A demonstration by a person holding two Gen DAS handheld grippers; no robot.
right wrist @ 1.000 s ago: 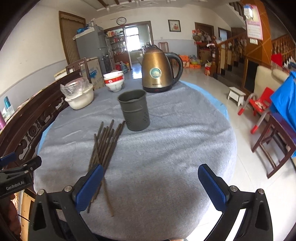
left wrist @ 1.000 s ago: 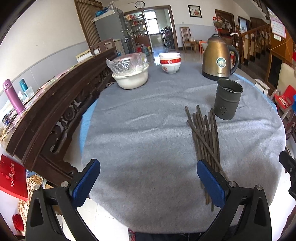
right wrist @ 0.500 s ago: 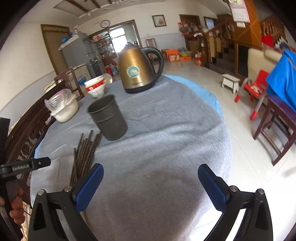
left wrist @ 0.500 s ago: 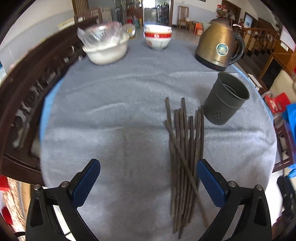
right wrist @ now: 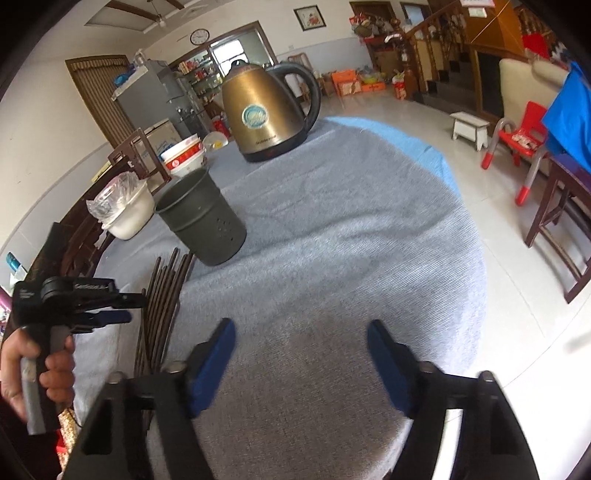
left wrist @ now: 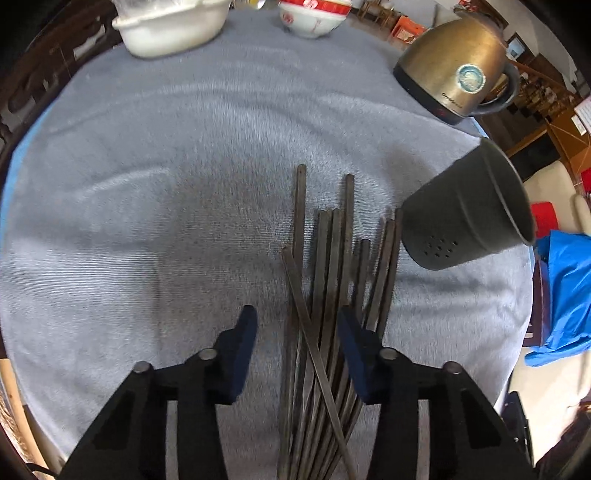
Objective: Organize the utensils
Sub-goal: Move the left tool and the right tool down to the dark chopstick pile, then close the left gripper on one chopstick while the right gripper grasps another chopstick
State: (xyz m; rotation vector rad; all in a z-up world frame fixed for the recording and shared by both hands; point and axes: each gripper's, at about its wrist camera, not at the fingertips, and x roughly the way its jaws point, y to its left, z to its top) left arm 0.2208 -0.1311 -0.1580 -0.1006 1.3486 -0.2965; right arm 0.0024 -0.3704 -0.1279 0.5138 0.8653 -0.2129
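Note:
Several dark chopsticks [left wrist: 332, 280] lie in a loose bundle on the grey tablecloth [left wrist: 166, 192]. A dark grey perforated utensil holder [left wrist: 465, 214] stands just to their right. My left gripper [left wrist: 295, 332] is open, lowered over the near part of the bundle, with chopsticks running between its blue pads. In the right wrist view the chopsticks [right wrist: 162, 291] and holder [right wrist: 203, 218] sit at the left, with the left gripper [right wrist: 122, 306] above them. My right gripper [right wrist: 301, 349] is open and empty over bare cloth.
A gold electric kettle [left wrist: 454, 74] stands at the back right. A white bowl with a plastic bag [left wrist: 170, 26] and a red-and-white bowl [left wrist: 314, 14] stand at the far edge. A dark carved wooden bench [right wrist: 92, 221] borders the table's left side.
My left gripper moved forward and down over the chopsticks and its jaws narrowed around the bundle. My right gripper also narrowed, staying open, and shifted to the right of the holder.

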